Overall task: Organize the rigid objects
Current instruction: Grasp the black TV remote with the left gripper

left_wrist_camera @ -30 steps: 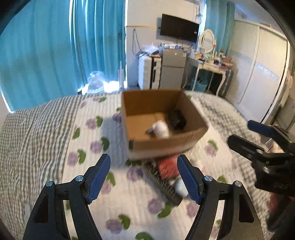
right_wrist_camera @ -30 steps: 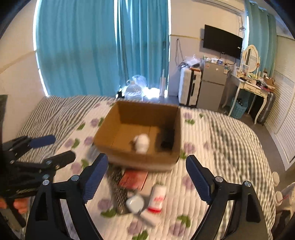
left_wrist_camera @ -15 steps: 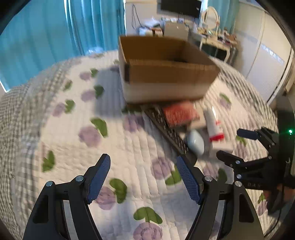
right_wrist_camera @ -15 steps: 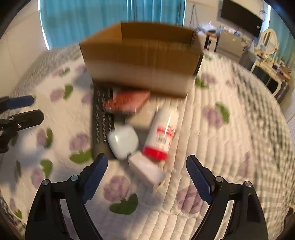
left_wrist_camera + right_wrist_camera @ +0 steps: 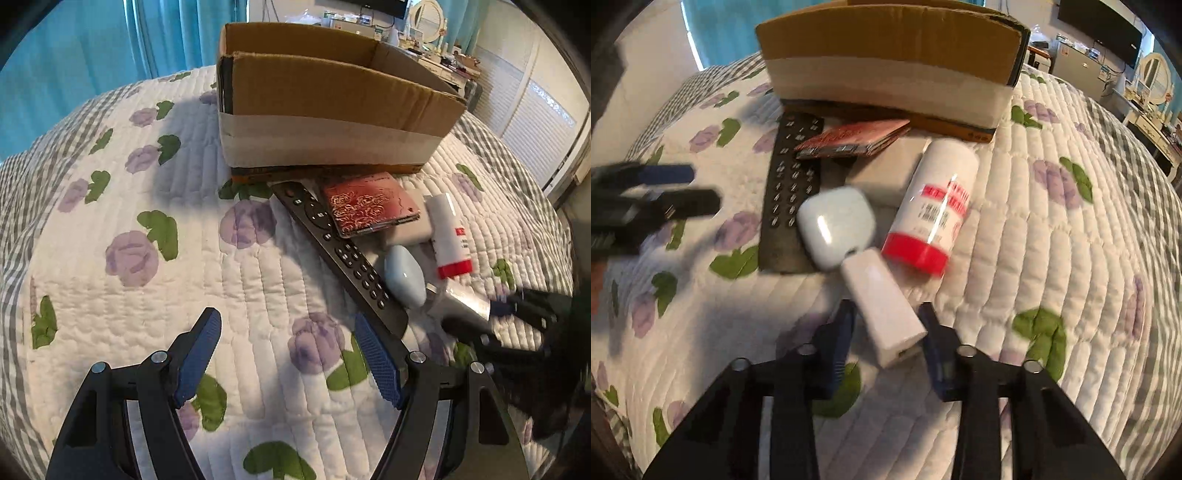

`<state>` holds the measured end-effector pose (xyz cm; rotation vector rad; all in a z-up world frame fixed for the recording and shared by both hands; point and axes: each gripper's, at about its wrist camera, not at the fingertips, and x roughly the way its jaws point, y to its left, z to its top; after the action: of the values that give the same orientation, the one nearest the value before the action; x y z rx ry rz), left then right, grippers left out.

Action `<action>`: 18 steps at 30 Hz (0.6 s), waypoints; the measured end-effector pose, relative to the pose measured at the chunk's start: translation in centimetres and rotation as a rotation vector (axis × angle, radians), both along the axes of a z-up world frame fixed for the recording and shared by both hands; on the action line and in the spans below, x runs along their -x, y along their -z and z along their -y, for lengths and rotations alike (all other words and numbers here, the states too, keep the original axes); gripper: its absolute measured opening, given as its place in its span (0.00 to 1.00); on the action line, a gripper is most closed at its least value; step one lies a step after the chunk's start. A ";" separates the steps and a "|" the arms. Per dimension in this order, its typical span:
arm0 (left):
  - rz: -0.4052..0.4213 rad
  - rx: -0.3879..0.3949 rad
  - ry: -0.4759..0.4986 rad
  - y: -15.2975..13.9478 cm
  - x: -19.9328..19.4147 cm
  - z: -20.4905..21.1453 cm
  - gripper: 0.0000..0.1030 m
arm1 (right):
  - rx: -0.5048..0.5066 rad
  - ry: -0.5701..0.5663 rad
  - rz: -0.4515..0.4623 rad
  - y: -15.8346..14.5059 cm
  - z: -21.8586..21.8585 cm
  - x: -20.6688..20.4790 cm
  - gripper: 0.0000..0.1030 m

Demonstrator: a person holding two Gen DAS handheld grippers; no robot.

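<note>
Remote [image 5: 792, 192], earbud case [image 5: 834, 225], bottle [image 5: 936, 206] side by side before the box [image 5: 886, 48], on the quilt [image 5: 1052, 258].

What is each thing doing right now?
Brown cardboard box: open-topped, upright on the bed.
White rectangular charger block: lying between the right gripper fingers, which have just been closing.
White bottle with red cap: lying on its side.
Pale blue earbud case: shut.
Black remote control: lying flat.
Left gripper: open, empty.

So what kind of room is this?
Most likely a bedroom: the items lie on a white quilted floral bedspread, teal curtains cover the window, and a white vanity table with an oval mirror stands at the back.
</note>
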<state>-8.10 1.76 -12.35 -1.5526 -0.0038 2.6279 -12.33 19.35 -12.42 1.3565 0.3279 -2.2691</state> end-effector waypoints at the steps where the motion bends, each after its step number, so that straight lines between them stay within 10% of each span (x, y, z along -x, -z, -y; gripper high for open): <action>1: 0.003 -0.004 -0.003 0.1 0.3 0.0 0.75 | 0.011 -0.007 0.011 0.1 -0.1 -0.4 0.24; 18: 0.044 -0.059 0.041 2.6 5.1 -2.5 0.73 | 0.034 0.043 -0.232 -5.2 -0.1 -1.7 0.22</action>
<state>-13.18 4.30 -15.00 -1.5743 -0.0519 2.5380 -10.66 19.46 -7.21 1.0945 0.3378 -2.4623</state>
